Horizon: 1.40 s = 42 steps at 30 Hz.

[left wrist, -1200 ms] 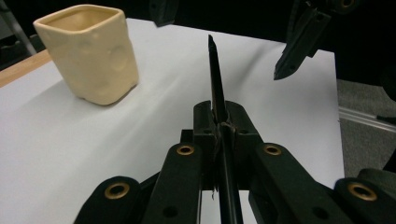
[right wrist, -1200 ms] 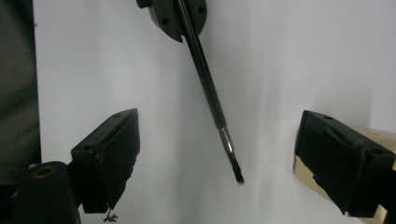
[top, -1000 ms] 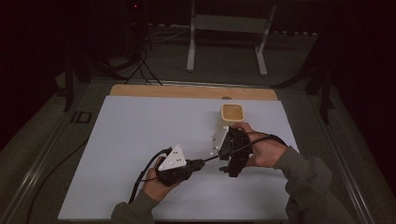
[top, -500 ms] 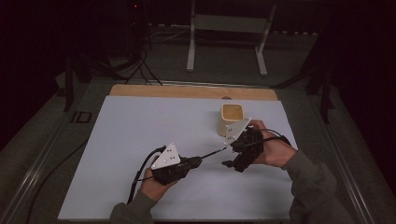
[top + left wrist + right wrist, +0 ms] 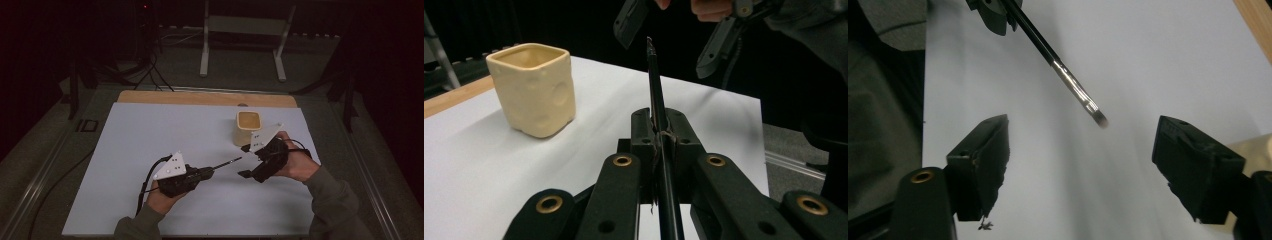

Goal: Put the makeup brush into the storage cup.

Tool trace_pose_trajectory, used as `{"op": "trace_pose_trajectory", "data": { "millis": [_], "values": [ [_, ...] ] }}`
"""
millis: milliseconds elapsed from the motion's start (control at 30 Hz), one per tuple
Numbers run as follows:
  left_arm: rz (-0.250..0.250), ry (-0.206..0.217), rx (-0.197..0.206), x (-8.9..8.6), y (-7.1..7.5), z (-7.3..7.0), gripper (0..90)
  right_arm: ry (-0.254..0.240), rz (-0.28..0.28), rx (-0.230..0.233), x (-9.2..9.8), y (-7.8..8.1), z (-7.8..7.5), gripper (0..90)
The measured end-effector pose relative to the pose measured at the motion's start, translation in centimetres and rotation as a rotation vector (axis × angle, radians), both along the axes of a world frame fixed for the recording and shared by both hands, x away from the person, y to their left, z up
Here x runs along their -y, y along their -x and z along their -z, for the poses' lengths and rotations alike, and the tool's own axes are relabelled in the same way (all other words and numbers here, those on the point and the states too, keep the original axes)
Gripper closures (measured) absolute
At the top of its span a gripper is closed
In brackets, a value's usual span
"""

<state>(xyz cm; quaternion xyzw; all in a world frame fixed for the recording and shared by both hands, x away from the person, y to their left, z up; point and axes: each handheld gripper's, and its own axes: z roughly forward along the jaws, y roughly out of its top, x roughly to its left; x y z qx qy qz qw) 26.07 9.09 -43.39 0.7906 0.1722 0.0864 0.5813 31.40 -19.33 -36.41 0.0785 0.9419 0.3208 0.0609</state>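
My left gripper (image 5: 207, 173) is shut on a thin black brush (image 5: 227, 163) with a metal collar, and the brush sticks out to the right, just above the white sheet. In the left gripper view the brush (image 5: 655, 85) runs up from between the jaws of the left gripper (image 5: 661, 125). My right gripper (image 5: 245, 161) faces it with its jaws open. The jaws have just been closing, and the brush tip (image 5: 1095, 112) lies between them untouched in the right gripper (image 5: 1088, 150) view. A cream square cup (image 5: 248, 127) stands upright just behind the right gripper.
A white sheet (image 5: 150, 140) covers the table, with a wooden strip (image 5: 200, 98) along its far edge. Cables and a metal stand lie on the dark floor beyond. The cup (image 5: 535, 90) is left of the brush in the left gripper view.
My right gripper has drawn a little to the right, away from the left gripper. The brush shaft now shows in the gap between the two. The left hand has barely moved.
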Motion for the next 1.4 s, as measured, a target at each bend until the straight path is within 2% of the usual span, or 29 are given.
{"op": "trace_pose_trajectory", "data": {
  "millis": [200,233,300,500,533,567,667,1033,1067,1133,1167,1233,1267,1333,1400],
  "values": [
    [0.025,-0.001,0.001,0.0,0.1,-0.1,86.3,-0.029,-0.04,-0.017,-0.1,0.0,0.0,34.9],
    [0.028,-0.008,0.007,0.0,0.1,0.0,86.2,-0.054,-0.059,-0.03,0.0,0.0,-0.1,40.1],
    [0.039,-0.004,0.005,0.0,0.1,0.0,86.2,-0.067,-0.074,-0.042,0.0,-0.1,-0.2,43.1],
    [0.073,0.003,0.008,0.1,0.2,-0.1,86.2,-0.071,-0.124,-0.068,-0.2,-0.1,0.0,49.8],
    [0.08,0.002,0.008,0.1,0.2,-0.1,86.2,-0.08,-0.147,-0.075,-0.3,0.0,0.0,54.4],
    [0.087,0.003,0.005,0.2,0.3,-0.1,86.2,-0.08,-0.147,-0.075,-0.3,0.0,0.0,54.4],
    [0.1,-0.003,0.005,0.4,0.3,-0.1,86.3,-0.085,-0.198,-0.078,-0.4,0.2,0.1,61.4],
    [0.133,-0.001,0.0,1.0,0.3,-0.1,86.2,-0.09,-0.246,-0.08,-0.6,0.2,0.2,70.8],
    [0.142,-0.004,-0.002,1.2,0.3,0.0,86.2,-0.103,-0.275,-0.083,-0.5,0.3,0.2,79.6],
    [0.143,-0.009,-0.006,1.2,0.3,0.1,85.4,-0.089,-0.295,-0.094,-0.6,0.4,0.1,82.8],
    [0.13,-0.014,-0.006,1.3,0.2,0.1,83.5,-0.07,-0.303,-0.101,-0.6,0.5,0.2,84.4],
    [0.13,-0.021,-0.02,1.4,0.1,0.2,68.3,-0.033,-0.292,-0.081,-0.8,0.8,0.4,85.1],
    [0.121,-0.035,-0.014,1.5,0.1,0.2,60.2,-0.021,-0.289,-0.075,-0.8,0.9,0.5,85.1],
    [0.1,-0.058,-0.002,1.8,0.3,0.1,51.2,-0.003,-0.279,-0.075,-0.8,0.9,0.6,85.2],
    [0.095,-0.068,0.001,1.9,0.3,0.1,48.6,0.008,-0.273,-0.071,-0.8,0.9,0.6,85.2]
  ]
}}
